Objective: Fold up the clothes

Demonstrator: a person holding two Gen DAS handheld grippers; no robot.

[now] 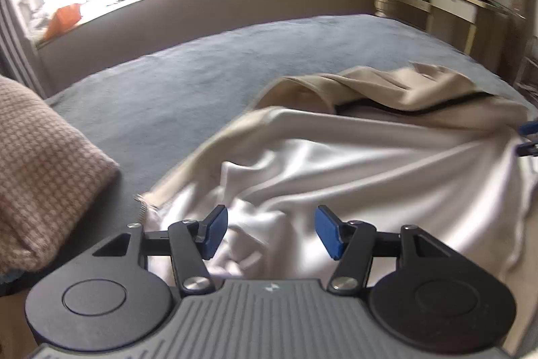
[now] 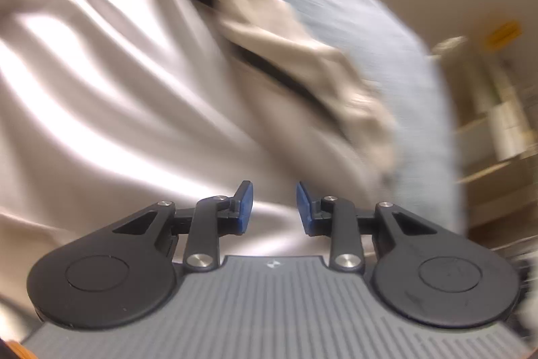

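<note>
We have the rumpled beige garment with white lining (image 1: pixel 353 153) on the blue-grey bedspread (image 1: pixel 201 79), long axis running away up-right. Left gripper (image 1: pixel 270 232) hangs over its near white edge, jaws apart, empty. Right gripper (image 2: pixel 274 207) is over the garment's right side, jaws parted, nothing clamped; left is nearer the near edge.

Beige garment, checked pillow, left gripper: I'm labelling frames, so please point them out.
beige garment (image 1: pixel 336 150), left wrist view, pale lining.
checked pillow (image 1: pixel 43 164), left wrist view, top face.
left gripper (image 1: pixel 270 232), left wrist view, between its fingertips.
</note>
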